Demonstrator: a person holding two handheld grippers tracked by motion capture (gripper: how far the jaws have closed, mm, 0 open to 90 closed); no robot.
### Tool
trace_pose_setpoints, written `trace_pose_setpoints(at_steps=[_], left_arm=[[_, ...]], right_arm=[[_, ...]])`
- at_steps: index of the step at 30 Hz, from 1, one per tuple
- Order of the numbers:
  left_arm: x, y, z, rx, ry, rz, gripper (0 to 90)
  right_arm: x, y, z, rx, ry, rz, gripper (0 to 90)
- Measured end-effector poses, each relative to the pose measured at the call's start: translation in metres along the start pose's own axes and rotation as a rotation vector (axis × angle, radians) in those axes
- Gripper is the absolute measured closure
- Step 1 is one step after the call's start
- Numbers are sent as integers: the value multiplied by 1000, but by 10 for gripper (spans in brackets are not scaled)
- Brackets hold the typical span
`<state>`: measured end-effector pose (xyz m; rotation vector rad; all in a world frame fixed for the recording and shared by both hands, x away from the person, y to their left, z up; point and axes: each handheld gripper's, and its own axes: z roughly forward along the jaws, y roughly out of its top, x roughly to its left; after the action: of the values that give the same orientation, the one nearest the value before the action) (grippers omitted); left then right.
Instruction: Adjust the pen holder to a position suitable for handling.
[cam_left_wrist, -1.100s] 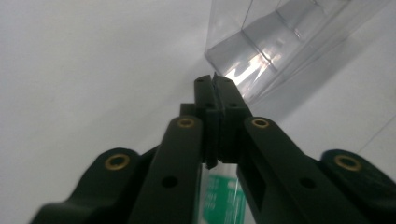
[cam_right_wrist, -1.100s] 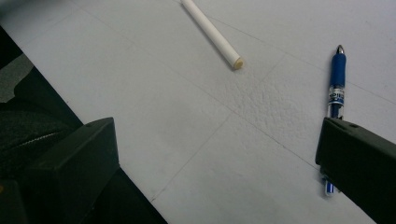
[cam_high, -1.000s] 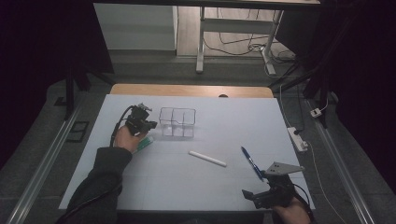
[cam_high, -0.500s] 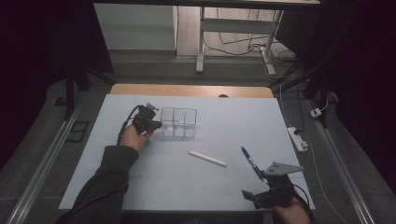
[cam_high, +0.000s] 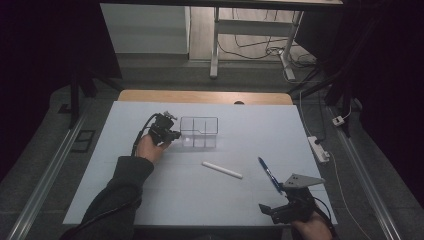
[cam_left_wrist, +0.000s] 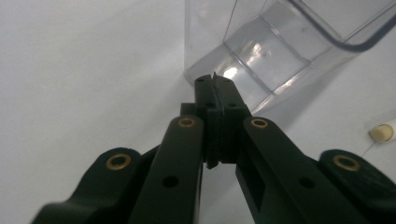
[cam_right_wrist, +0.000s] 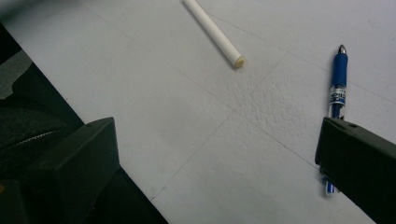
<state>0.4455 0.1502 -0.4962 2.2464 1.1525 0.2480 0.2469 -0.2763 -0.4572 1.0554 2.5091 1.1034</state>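
Near edge: right gripper (cam_high: 287, 210) rests w/ jaws wide apart and empty, blue pen (cam_high: 268, 173) just beside it, white stick (cam_high: 222, 169) mid-table. Farther back, left gripper (cam_high: 167, 132) sits fully closed, apparently holding nothing, tips at the clear divided box (cam_high: 199, 132). Likely step: nudging the box; next needs a gentle push.

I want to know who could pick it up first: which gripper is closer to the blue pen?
Right. The right gripper sits just beside the blue pen, near its lower end. The left gripper is far across the table, at the clear box.
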Motion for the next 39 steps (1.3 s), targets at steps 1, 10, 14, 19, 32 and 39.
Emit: trace_pose_setpoints(at_steps=[1, 10, 14, 19, 32, 39], left_arm=[[-1, 1, 0, -1, 0, 3, 888], [-2, 3, -3, -19, 7, 11, 885], [-3, 1, -18, -31, 31, 29, 760], [-3, -8, -39, -77, 21, 18, 606], [-22, -40, -80, -146, -73, 32, 328], [-33, -60, -99, -150, -101, 41, 191]], right_arm=[[0, 0, 0, 0, 0, 0, 0], [0, 0, 0, -1, 1, 0, 0], [0, 0, 0, -1, 0, 1, 0], [0, 0, 0, 2, -4, -2, 0], [1, 0, 0, 3, -3, 0, 0], [1, 0, 0, 1, -4, -2, 0]])
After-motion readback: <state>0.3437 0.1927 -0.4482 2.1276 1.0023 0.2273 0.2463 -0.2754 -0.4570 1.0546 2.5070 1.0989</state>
